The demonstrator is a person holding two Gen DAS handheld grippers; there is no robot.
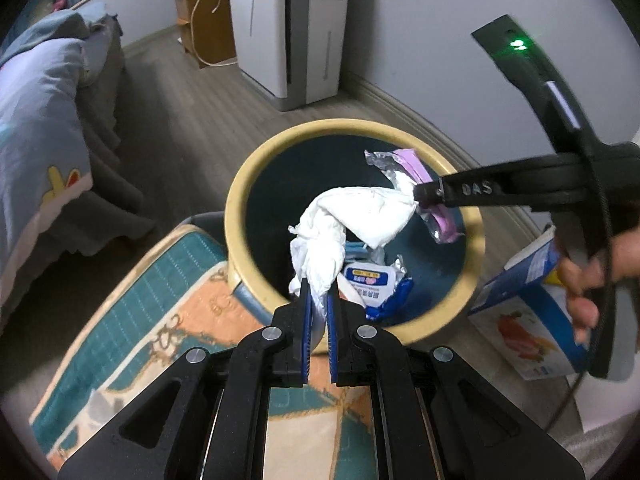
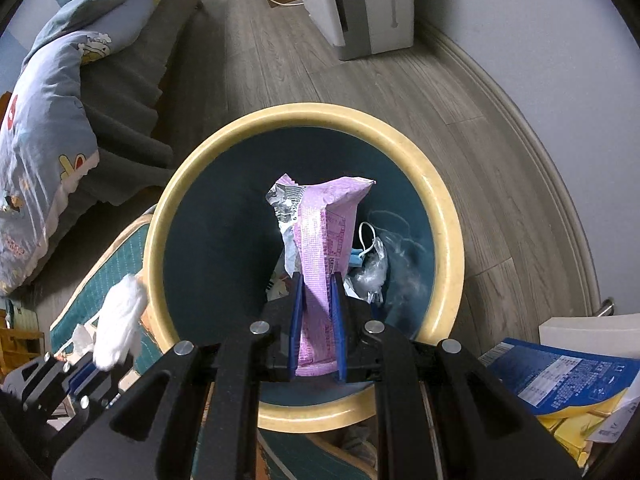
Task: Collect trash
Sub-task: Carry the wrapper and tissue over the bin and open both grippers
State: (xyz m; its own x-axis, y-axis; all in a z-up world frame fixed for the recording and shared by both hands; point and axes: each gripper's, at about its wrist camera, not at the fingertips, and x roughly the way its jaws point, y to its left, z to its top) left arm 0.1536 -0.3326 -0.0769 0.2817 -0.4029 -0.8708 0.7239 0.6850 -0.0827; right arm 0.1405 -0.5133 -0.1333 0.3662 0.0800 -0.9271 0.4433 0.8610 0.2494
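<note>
A round bin with a cream rim point(image 1: 256, 156) point(image 2: 444, 216) and dark blue inside stands on the floor. My left gripper point(image 1: 319, 292) is shut on a crumpled white tissue point(image 1: 352, 212) and holds it over the bin's near side. The tissue also shows at the lower left of the right wrist view point(image 2: 120, 324). My right gripper point(image 2: 316, 280) is shut on a pink and silver snack wrapper point(image 2: 320, 216) above the bin's opening; it also shows in the left wrist view point(image 1: 404, 164). A blue and white wrapper point(image 1: 376, 284) and clear plastic point(image 2: 374, 268) lie inside the bin.
A teal and orange mat point(image 1: 160, 312) lies beside the bin. A blue carton point(image 1: 532, 292) point(image 2: 560, 380) lies at the right. A bed with a blue quilt point(image 1: 36, 128) point(image 2: 44, 120) is at the left, a white appliance point(image 1: 292, 28) by the far wall.
</note>
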